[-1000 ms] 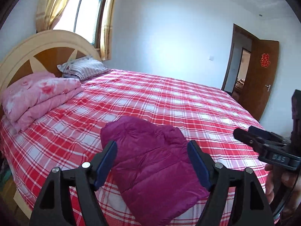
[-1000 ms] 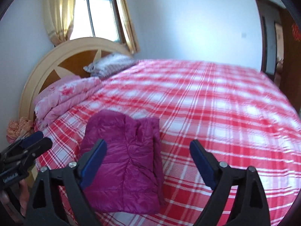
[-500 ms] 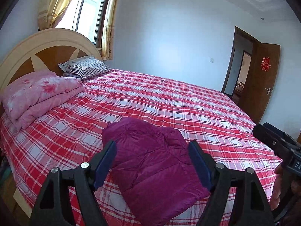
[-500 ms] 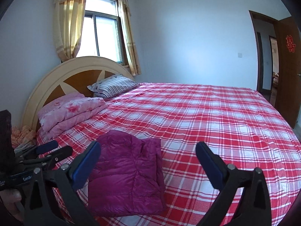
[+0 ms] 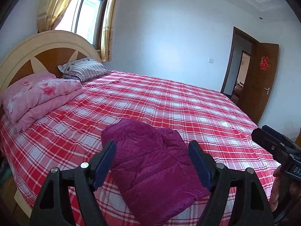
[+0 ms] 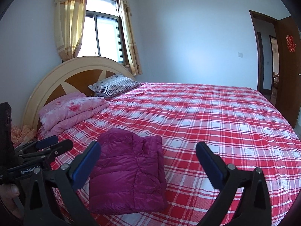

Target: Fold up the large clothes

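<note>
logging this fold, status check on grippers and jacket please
Left gripper open, empty. Right gripper open, empty, jaws just widened. Purple jacket folded flat on bed, untouched. Nothing in the way.

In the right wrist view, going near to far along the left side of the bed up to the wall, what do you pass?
Purple jacket → pink quilt → striped pillow → headboard → window.

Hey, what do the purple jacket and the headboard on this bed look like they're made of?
Purple jacket: looks like quilted, padded synthetic shell, nylon or polyester; stitched puffy channels and a slight sheen suggest that. Filling cannot be told.
Headboard: seems wood or wood-look board, cream painted arch around glossy brown panels; real wood or veneer is unclear.
</note>
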